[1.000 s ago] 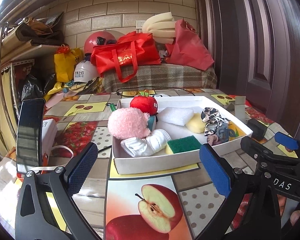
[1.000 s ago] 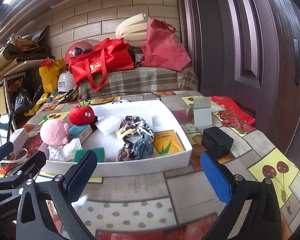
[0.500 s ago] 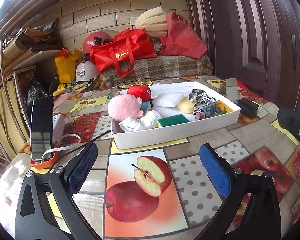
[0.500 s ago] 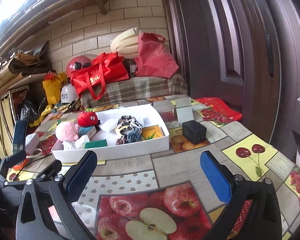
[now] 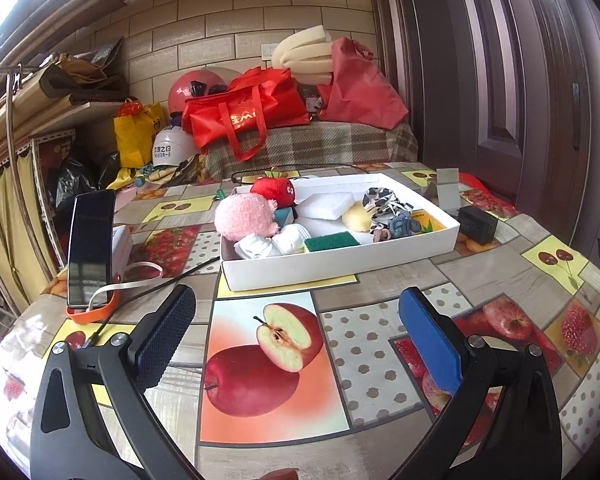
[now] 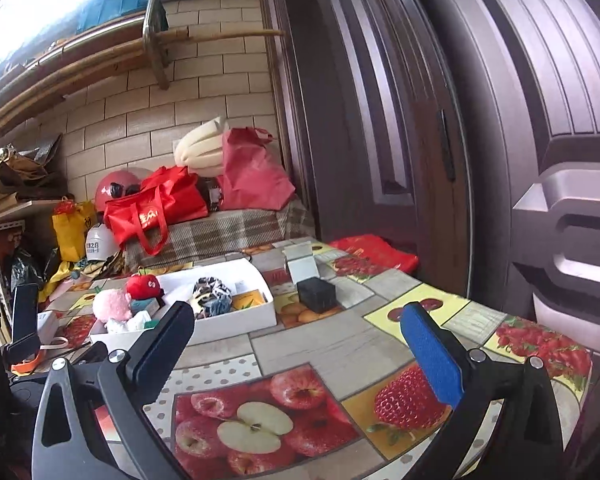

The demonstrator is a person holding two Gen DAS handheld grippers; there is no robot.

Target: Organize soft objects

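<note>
A white box (image 5: 340, 266) (image 6: 236, 318) stands on the fruit-print table and holds soft things: a pink plush (image 5: 246, 220) (image 6: 111, 305), a red apple plush (image 5: 274, 192) (image 6: 144, 285), rolled white socks (image 5: 272, 245), a green sponge (image 5: 330, 241), a white sponge (image 5: 326, 205), a yellow sponge (image 5: 356, 216) and patterned hair ties (image 5: 384, 202) (image 6: 210, 290). My left gripper (image 5: 296, 314) is open, well back from the box, with nothing between its fingers. My right gripper (image 6: 296, 330) is open too, empty, farther back and to the right.
A phone on an orange stand (image 5: 90, 248) and a white box beside it sit at the table's left. A black box (image 5: 478, 222) (image 6: 317, 295) and a small mirror (image 5: 447, 194) stand right of the white box. A couch with red bags (image 5: 244, 114) lies behind; a dark door (image 6: 440, 140) is to the right.
Both grippers have pulled back and up from the white box, which now looks smaller and farther. The right gripper has also swung right toward the door. Both stayed open.
</note>
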